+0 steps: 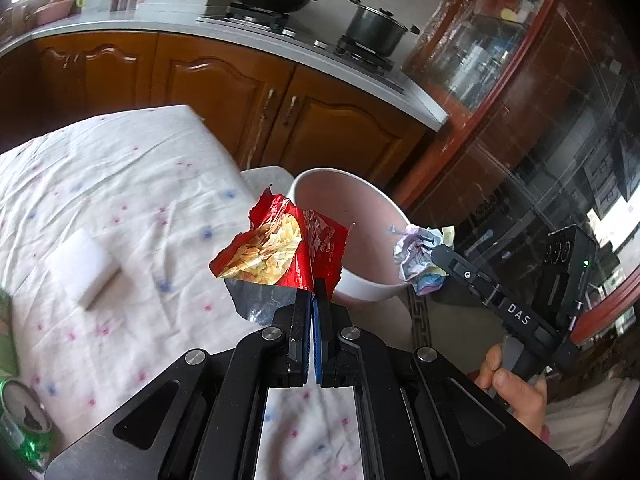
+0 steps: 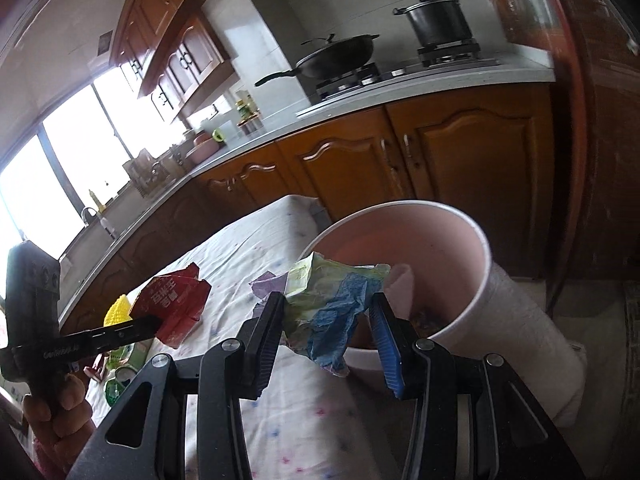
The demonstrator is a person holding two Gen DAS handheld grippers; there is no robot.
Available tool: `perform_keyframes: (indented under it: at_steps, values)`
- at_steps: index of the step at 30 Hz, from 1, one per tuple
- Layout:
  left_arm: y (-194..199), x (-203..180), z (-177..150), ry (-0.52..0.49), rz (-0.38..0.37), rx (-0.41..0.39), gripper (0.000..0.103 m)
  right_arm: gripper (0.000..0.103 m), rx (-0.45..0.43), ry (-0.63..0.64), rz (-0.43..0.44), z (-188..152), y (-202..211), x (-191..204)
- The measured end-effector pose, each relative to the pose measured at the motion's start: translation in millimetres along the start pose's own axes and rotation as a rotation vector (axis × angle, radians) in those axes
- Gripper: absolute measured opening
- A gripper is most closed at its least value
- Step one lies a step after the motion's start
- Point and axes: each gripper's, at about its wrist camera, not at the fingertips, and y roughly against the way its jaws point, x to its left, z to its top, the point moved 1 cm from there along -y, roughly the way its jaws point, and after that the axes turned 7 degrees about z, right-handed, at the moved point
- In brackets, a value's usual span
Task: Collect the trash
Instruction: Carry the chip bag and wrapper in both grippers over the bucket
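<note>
Red wrapper (image 1: pixel 276 248), pinched in the left gripper (image 1: pixel 312 300), hangs over the table's far corner, the bin (image 1: pixel 360 240) just beyond. From the right wrist, the right gripper (image 2: pixel 326 320) clamps crumpled paper (image 2: pixel 332 304) at the bin's near rim, nearer.

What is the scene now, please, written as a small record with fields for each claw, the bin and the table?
left claw: shut on red crumpled snack wrapper
right claw: shut on crumpled green-blue paper ball
bin: white round bucket, pink inside, past table edge
table: white flowered cloth, white rectangular sponge block on it
</note>
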Motion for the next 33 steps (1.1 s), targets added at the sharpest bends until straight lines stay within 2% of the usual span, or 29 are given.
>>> perform_keyframes:
  at_steps: [15,25,33]
  values:
    - [-56,-52,32,-0.093,-0.008,0.04,0.001,0.045,-0.018,-0.02,-0.09,27,-4,-38]
    - [-97,-63,39,-0.113,0.009,0.112,0.001,0.045,0.05,-0.012,-0.143,34,-25,-57]
    - [-112,-68,43,-0.133,0.02,0.148,0.003,0.048,0.099,-0.008,-0.15,36,-38,-65]
